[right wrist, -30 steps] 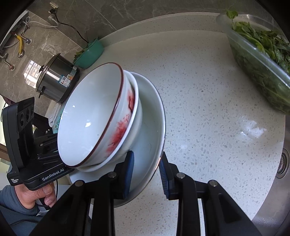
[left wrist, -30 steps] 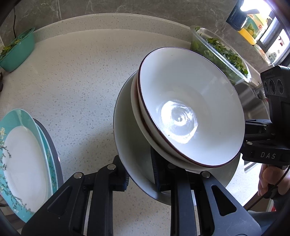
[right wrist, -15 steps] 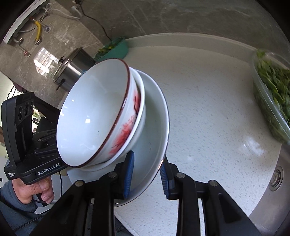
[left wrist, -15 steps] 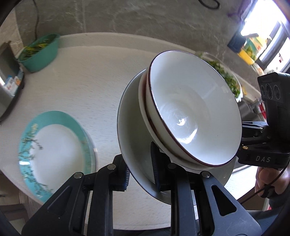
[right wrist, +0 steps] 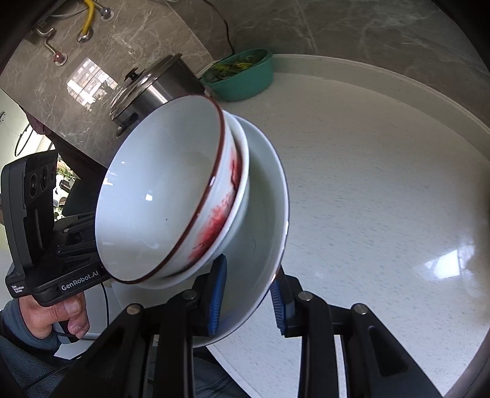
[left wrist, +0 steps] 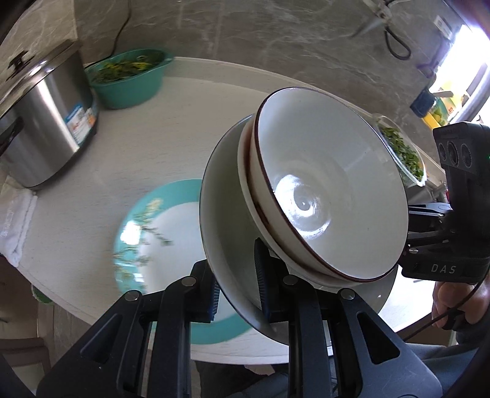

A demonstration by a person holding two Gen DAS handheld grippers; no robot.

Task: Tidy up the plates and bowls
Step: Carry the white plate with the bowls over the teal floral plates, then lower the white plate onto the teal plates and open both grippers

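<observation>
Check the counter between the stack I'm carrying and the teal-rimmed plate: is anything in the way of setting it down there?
Nothing visible blocks it. The white plate with its two nested bowls, clamped by both grippers, hangs partly over the teal-rimmed plate. The steel pot and green bowl sit farther back on the counter.

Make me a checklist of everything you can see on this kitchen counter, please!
Surface: pale speckled counter, curved back edge.
Job's things: white plate carrying two nested red-rimmed bowls, lifted off the counter; teal flowered plate lying flat below.
Clutter: steel pot, teal basin of greens, clear tub of greens, white cloth.
Grippers: left claw and right claw each clamp the white plate's rim, on opposite sides.
Cables: black cord on the wall.
Surroundings: grey marble wall, bright window at right.
</observation>
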